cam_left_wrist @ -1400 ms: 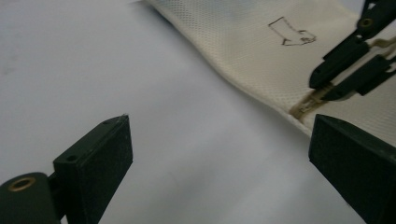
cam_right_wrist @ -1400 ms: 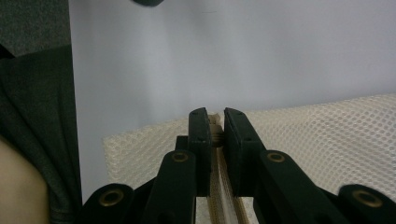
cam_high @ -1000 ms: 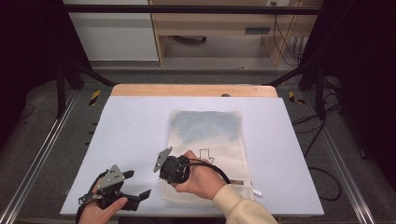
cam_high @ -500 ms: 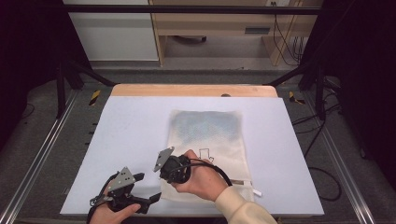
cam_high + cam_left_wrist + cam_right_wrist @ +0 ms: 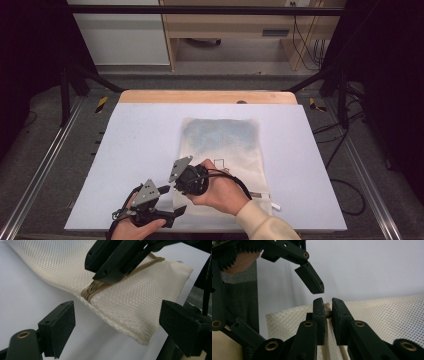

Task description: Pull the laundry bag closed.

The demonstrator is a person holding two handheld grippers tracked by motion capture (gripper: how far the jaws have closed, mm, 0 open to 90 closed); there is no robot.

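A cream mesh bag [image 5: 225,145] lies flat on the white mat [image 5: 140,145], with its zipper end toward the near edge. My right gripper [image 5: 181,192] is shut on the tan zipper pull [image 5: 327,313] at the bag's near left corner; in the right gripper view [image 5: 328,312] the pull is pinched between the two pads. My left gripper [image 5: 171,200] is just left of it. Its jaws have just been closing. In the left gripper view [image 5: 120,327] the bag's corner [image 5: 140,310] lies between them, but the pads stand clear of the mesh.
The mat covers a wooden table whose far edge [image 5: 210,96] shows. Metal rails [image 5: 45,170] run along both sides, and cables [image 5: 345,190] lie on the floor at the right. A small white tag [image 5: 275,206] lies by the bag's near right corner.
My left gripper has slid right along the near edge toward the bag's corner, until its jaws straddle it. The right hand has stayed in place, holding the zipper pull.
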